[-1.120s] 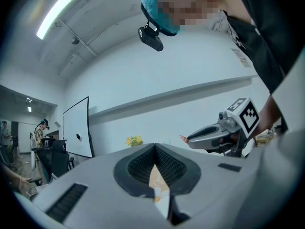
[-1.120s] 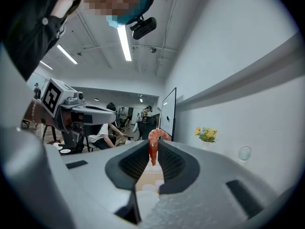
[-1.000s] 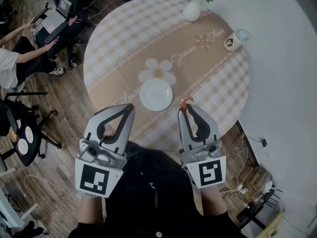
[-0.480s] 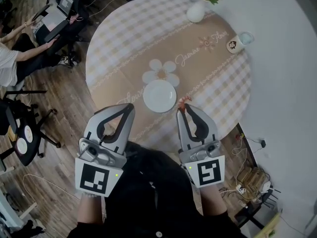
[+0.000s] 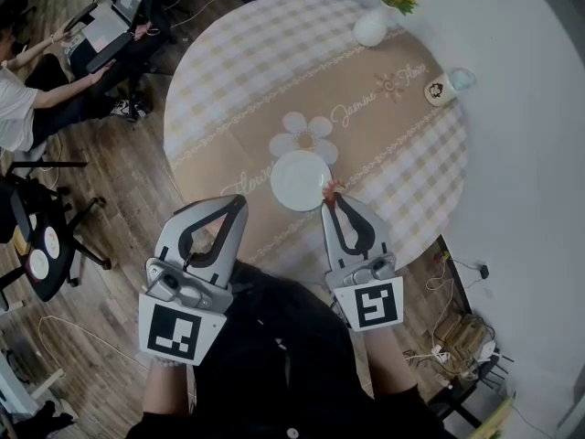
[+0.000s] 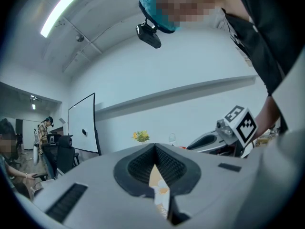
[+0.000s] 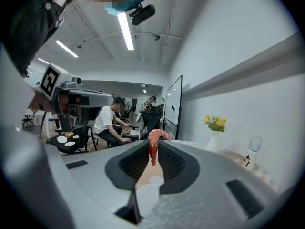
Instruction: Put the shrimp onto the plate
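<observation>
A red shrimp is pinched at the tips of my right gripper, which is shut on it. It hangs just at the right rim of the white plate, above the round table. Through the right jaws the plate shows below the shrimp. My left gripper is shut with nothing in it, over the table's near edge to the left of the plate.
The round checked tablecloth has a flower print just beyond the plate. A white vase of yellow flowers and a small cup stand at the far side. People sit at a desk to the left.
My right gripper has carried the shrimp leftward and forward, from beside the plate to its right rim. The left gripper has stayed put.
</observation>
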